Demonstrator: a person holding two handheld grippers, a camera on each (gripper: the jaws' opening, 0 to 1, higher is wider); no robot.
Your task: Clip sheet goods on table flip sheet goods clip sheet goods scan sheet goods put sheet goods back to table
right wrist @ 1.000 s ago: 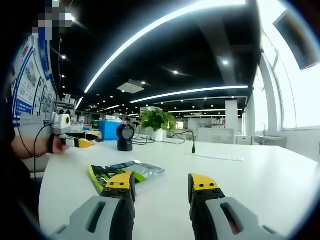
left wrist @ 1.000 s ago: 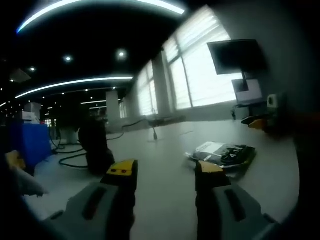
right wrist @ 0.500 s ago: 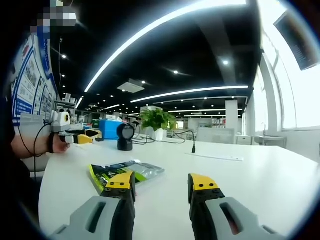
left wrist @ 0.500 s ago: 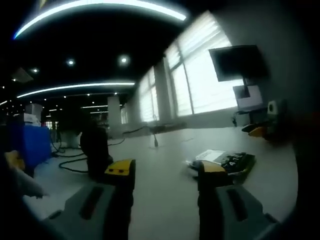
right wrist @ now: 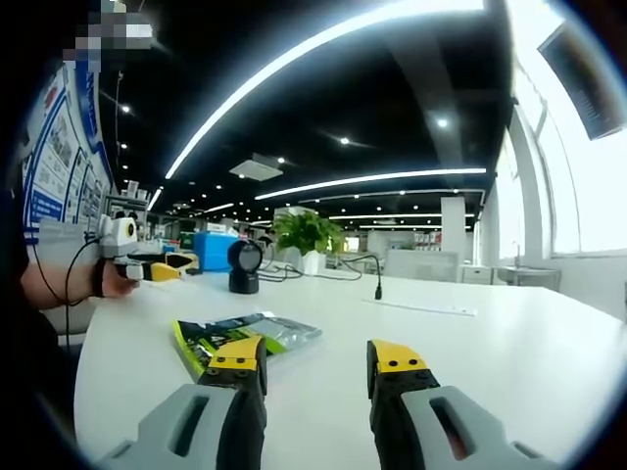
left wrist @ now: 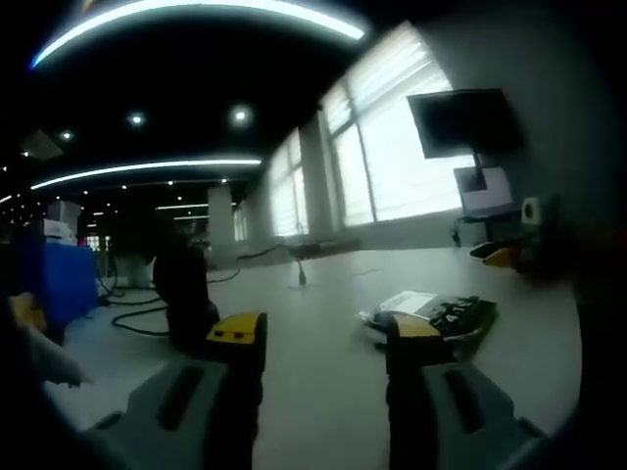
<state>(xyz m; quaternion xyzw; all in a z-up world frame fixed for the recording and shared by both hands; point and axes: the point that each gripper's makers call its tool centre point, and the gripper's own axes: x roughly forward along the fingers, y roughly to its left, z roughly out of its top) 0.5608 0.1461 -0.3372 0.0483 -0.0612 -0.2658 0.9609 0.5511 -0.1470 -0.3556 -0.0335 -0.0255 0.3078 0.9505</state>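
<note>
A flat green and black sheet packet [right wrist: 247, 336] lies on the white table [right wrist: 470, 343], just beyond my right gripper's left jaw. My right gripper [right wrist: 316, 359] is open and holds nothing. The same packet [left wrist: 438, 314] appears dark in the left gripper view, lying past the right jaw of my left gripper [left wrist: 320, 335], which is open and empty. The left gripper [right wrist: 147, 264] is also seen at the far left of the right gripper view, held by a hand. A black scanner [right wrist: 243, 267] on a stand is behind the packet; it is the dark shape [left wrist: 188, 299] in the left gripper view.
Cables [right wrist: 367, 270] run across the far part of the table. A potted plant [right wrist: 308, 237] and a blue box [right wrist: 216, 250] stand behind the scanner. A wall monitor [left wrist: 460, 119] hangs near the windows. The other gripper's yellow tip [left wrist: 495, 254] shows at the right.
The left gripper view has shifted slightly, so the packet sits a little higher and nearer the right jaw. The right gripper view is nearly unchanged.
</note>
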